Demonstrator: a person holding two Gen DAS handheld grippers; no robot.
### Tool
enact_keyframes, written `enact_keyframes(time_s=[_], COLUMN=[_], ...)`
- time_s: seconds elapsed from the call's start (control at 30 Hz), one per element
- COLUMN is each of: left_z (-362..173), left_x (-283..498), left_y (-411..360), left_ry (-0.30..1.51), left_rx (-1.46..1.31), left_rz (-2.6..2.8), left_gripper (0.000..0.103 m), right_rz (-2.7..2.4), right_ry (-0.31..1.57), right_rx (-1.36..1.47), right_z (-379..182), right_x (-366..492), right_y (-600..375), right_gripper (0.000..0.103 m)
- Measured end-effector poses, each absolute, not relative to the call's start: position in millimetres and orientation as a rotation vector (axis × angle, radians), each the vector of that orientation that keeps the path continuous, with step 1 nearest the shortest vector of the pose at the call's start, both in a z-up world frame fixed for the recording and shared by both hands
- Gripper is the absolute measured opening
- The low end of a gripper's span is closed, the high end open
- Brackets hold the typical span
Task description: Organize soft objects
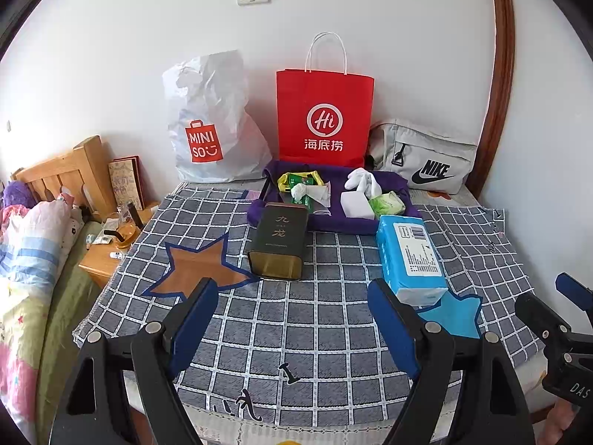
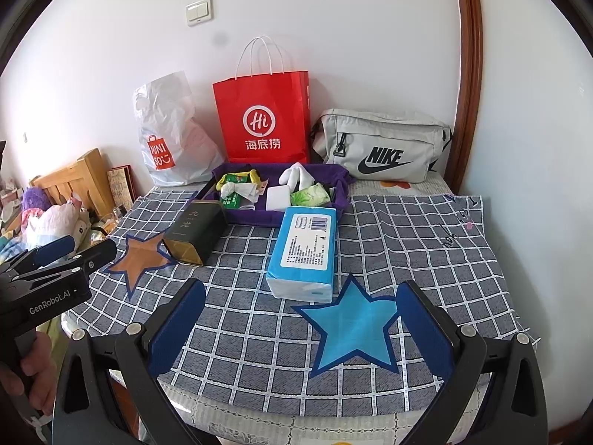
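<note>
Left gripper: jaws spread wide, nothing between them, held low over the near edge of the checked cloth. Right gripper: jaws likewise apart and empty, hanging above the blue star patch. Both aim toward the far wall, so either could go forward onto the items without turning.

Nearest object: blue tissue pack, lying flat with its label up, its near end just beside the blue star, its far end touching the purple tray. Left of it a dark tea tin lies on its side, open mouth toward the cameras, near the orange star patch; rigid, so I judge it not one of the soft things.

The tray holds small soft items: white socks, a green wipes packet, a white block, crumpled white tissue, a green-and-yellow packet. A shallow rim keeps light things together, which is probably why they sit there.

Behind, propped on the wall: white Miniso bag, red Haidilao paper bag, grey Nike waist bag.

Stage undecided: tissue pack outside the tray fits either sorting into it or taking out of it
</note>
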State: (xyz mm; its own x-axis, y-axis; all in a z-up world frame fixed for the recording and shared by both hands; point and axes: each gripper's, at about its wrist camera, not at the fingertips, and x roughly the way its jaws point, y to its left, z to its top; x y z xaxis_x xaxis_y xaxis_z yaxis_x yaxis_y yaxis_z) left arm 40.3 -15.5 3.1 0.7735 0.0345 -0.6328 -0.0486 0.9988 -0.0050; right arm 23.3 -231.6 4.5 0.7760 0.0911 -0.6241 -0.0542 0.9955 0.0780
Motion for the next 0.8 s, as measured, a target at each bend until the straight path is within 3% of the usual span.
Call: enact_keyframes(time_s=[0.8], left_z=[7.1], left_x=[41.7], left_y=[-15.6], left_ry=[0.678], left_rx=[-0.023], left_rz=[0.046], left_gripper=[0.082], right_rz=[0.082], right_ry=[0.669], right_rx=[0.051], right_z=[8.8], right_x=[20.4], right_y=[-230.0], right_gripper=[0.102])
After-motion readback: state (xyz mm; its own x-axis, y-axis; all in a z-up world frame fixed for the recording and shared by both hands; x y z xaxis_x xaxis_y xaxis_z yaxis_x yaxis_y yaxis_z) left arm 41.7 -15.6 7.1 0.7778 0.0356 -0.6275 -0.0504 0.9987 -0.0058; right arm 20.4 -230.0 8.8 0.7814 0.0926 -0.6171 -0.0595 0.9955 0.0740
